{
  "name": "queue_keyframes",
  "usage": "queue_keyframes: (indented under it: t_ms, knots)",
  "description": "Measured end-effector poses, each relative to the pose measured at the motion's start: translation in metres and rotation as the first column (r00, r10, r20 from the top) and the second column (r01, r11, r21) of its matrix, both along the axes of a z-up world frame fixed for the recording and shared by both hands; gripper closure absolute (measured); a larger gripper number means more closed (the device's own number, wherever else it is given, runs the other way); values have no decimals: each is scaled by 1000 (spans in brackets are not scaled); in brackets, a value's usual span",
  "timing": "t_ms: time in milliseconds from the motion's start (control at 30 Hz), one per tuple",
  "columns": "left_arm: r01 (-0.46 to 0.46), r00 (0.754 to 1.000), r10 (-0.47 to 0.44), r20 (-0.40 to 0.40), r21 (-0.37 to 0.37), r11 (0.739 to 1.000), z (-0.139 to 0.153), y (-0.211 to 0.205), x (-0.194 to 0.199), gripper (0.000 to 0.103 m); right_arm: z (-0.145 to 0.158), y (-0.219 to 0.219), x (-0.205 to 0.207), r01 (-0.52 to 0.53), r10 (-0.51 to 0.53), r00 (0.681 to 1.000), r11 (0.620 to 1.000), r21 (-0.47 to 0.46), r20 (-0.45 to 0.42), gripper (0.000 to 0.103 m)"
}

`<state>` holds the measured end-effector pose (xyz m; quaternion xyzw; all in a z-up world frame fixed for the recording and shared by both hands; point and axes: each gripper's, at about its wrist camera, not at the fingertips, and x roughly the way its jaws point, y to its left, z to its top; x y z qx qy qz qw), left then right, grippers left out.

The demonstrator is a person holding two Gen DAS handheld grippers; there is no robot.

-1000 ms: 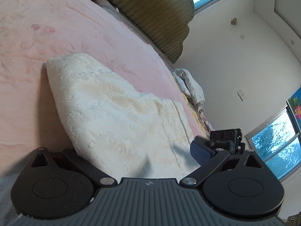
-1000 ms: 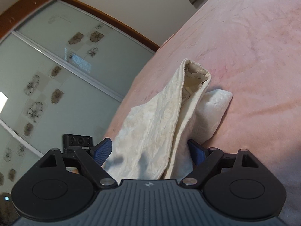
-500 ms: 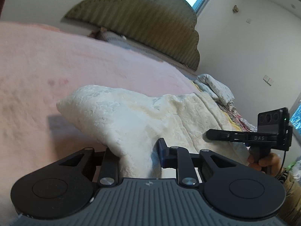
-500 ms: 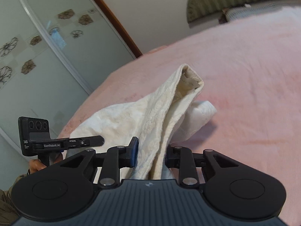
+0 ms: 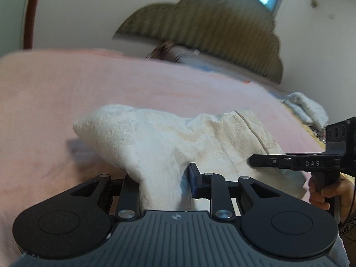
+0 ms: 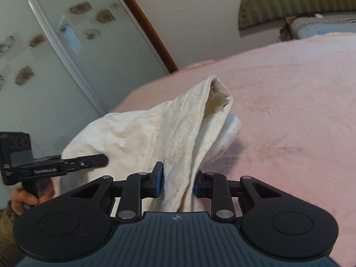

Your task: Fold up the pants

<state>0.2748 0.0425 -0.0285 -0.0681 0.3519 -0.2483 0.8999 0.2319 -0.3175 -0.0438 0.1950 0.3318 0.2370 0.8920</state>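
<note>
The cream textured pants (image 5: pixel 169 140) lie bunched on the pink bedspread (image 5: pixel 66 89). My left gripper (image 5: pixel 164 180) is shut on a fold of the pants at their near edge. The right gripper shows at the right of that view (image 5: pixel 289 162), held by a hand. In the right wrist view the pants (image 6: pixel 178 129) rise in a folded ridge, and my right gripper (image 6: pixel 178 180) is shut on their near edge. The left gripper (image 6: pixel 66 162) shows at the left of that view.
A green striped headboard (image 5: pixel 211 29) and pillows (image 6: pixel 322 26) stand at the far end of the bed. A mirrored wardrobe door (image 6: pixel 44 55) lies to the left. Patterned bedding (image 5: pixel 307 109) is heaped at the bed's right edge.
Both grippers have closed on the near edge of the pants and lifted it. The views have tilted up toward the headboard.
</note>
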Motion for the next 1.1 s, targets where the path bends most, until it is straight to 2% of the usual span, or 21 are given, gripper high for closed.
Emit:
queue_keyframes:
  t_ms: [33, 67, 100, 133, 200, 333, 433, 533, 600, 633, 667, 733, 833, 867, 933, 1033, 1100]
  knots:
    - [-14, 1000, 14, -16, 7, 1000, -7, 1, 4, 68, -8, 3, 6, 12, -13, 1000, 1000, -27, -25, 65]
    - [-25, 999, 25, -30, 1, 1000, -12, 6, 9, 62, -14, 7, 11, 30, -33, 999, 997, -69, -42, 61]
    - [-37, 999, 36, -39, -11, 999, -14, 9, 10, 52, -19, 9, 11, 39, -43, 998, 995, -90, -37, 56]
    - [-49, 998, 48, -46, -18, 999, -15, 12, 10, 48, -21, 7, 9, 37, -40, 999, 996, -86, -27, 56]
    - [-80, 995, 80, -54, -2, 997, -11, 17, 8, 33, -20, 1, 3, 39, -41, 999, 996, -77, -33, 53]
    - [-207, 978, 205, 33, 88, 974, 5, 24, -21, 31, -3, -6, -22, 101, -102, 995, 983, -152, 4, 51]
    - [-246, 966, 234, 109, 118, 962, 19, 20, -54, 31, 21, 5, -50, 182, -153, 980, 948, -262, 128, 49]
    - [-184, 981, 176, 79, 102, 978, 16, 8, -76, 28, 33, 27, -73, 105, -45, 975, 955, -279, 215, 49]
    - [-165, 986, 159, 45, 154, 974, 0, 0, -77, 22, 30, 46, -77, 3, 61, 977, 953, -304, 202, 49]
    - [-168, 986, 166, 30, 156, 973, -7, 1, -75, 19, 25, 54, -77, -25, 88, 981, 941, -337, 172, 49]
    - [-182, 983, 184, -3, 123, 976, -12, 5, -73, 18, 16, 62, -75, -32, 90, 987, 921, -389, 134, 49]
    - [-211, 972, 209, -111, -2, 978, -11, 22, -70, 22, 4, 69, -73, -5, 62, 992, 895, -447, 113, 49]
    - [-183, 965, 143, -222, -171, 968, -12, 40, -74, 19, 11, 71, -88, 56, 8, 989, 903, -426, 146, 46]
    - [-186, 958, 132, -255, -202, 961, -16, 43, -75, 19, 14, 73, -94, 56, 15, 986, 905, -421, 164, 43]
    - [-190, 953, 118, -278, -247, 950, -19, 48, -81, 21, 12, 79, -97, 19, 60, 983, 907, -422, 174, 29]
    - [-210, 937, 100, -335, -308, 928, -18, 56, -85, 30, 0, 87, -97, 18, 74, 983, 872, -489, 168, 28]
    - [-208, 919, 55, -390, -364, 908, -22, 62, -88, 38, 0, 87, -98, 35, 55, 984, 875, -484, 171, 28]
